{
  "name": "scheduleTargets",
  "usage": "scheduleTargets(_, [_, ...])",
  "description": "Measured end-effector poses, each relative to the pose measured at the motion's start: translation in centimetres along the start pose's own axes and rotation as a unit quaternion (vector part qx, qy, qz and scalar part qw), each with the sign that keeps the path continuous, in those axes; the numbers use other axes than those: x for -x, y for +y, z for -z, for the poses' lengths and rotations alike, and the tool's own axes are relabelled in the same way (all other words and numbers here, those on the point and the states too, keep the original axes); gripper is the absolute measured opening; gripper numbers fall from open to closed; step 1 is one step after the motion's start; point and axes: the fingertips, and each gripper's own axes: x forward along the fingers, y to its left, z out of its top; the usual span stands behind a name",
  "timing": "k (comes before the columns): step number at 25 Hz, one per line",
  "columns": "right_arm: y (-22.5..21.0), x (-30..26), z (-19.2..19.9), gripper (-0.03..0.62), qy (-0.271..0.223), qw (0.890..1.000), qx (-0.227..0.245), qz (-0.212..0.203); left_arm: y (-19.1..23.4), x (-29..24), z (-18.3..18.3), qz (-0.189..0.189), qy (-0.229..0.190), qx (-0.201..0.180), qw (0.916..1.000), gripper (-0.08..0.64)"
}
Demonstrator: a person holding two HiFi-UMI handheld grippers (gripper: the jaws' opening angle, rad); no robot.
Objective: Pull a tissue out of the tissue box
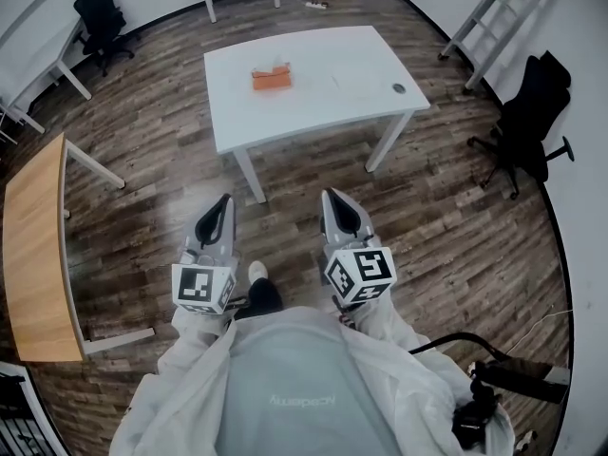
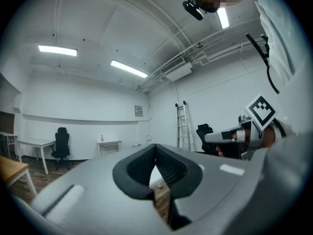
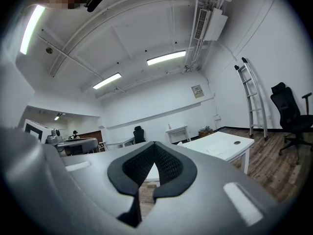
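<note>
An orange tissue box (image 1: 271, 77) with a white tissue sticking up stands on the white table (image 1: 361, 60), left of its middle. Both grippers are held level in front of the person's body, well short of the table, over the wooden floor. The left gripper (image 1: 227, 199) is shut with nothing in it, its dark pads meeting at the tip (image 2: 156, 149). The right gripper (image 1: 329, 195) is also shut and empty (image 3: 154, 146). In the right gripper view the white table (image 3: 222, 143) lies ahead to the right. The box does not show in either gripper view.
A small round object (image 1: 398, 88) lies at the table's right end. A wooden table (image 1: 38, 255) stands at the left. Black office chairs (image 1: 100, 12) (image 1: 532, 112) stand at the far left and the right. A ladder (image 1: 494, 12) leans on the right wall.
</note>
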Motion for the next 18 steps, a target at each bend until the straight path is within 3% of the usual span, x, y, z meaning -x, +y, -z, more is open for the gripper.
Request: scheduleTargets(18, [2.9,-13.7,0.9,0.000,0.016,0.999,0.004,0.035,13.0,-6.9,2.6,0.027,0.006,0.018,0.9994,0.000])
